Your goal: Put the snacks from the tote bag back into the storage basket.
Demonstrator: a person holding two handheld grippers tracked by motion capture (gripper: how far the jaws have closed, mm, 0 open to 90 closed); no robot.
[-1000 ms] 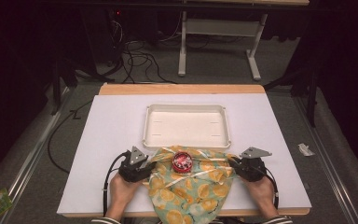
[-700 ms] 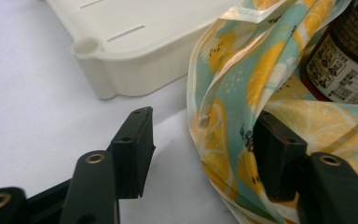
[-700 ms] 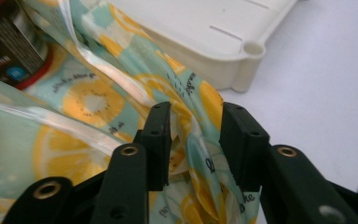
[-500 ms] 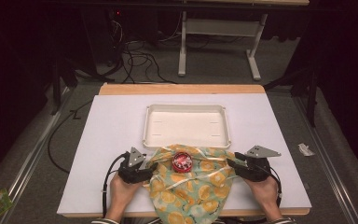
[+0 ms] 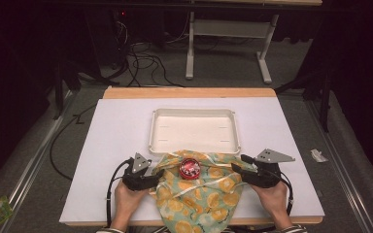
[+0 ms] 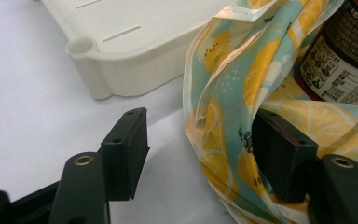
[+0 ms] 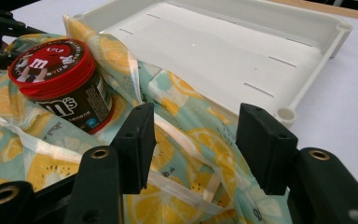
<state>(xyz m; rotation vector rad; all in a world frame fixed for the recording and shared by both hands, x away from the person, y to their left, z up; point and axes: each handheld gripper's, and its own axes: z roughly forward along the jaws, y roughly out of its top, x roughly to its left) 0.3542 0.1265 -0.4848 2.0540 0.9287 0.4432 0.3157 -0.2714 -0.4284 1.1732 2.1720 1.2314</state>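
Both tools stood released at the lower middle of the high view, one at each side of the cloth: the left tool against its left edge, the right tool against its right edge. In the left tool's own view its jaws were parted, with a fold of fabric lying between them and touching the right-hand jaw, nothing pinched. In the right tool's view the jaws were likewise apart, with cloth and a pale ribbon under the gap.

By size, the white table came first, filling the centre of the high view. Next was the cream plastic tray, empty, set above the cloth with its near rim touching or just overlapped by the fabric. Then came the lemon-print cloth, teal and yellow, rumpled, running from the tray's near rim down past the table's lower edge, so its long axis ran up and down the frame. Smallest was the M&M's jar, red-lidded and tilted, resting on the upper part of the cloth just below the tray.

The jar lay between the two tools, roughly level with them and about as far from each; the left tool looked slightly nearer. As I judged it, the next move depended on both tools closing on the opposite cloth edges flanking the jar.
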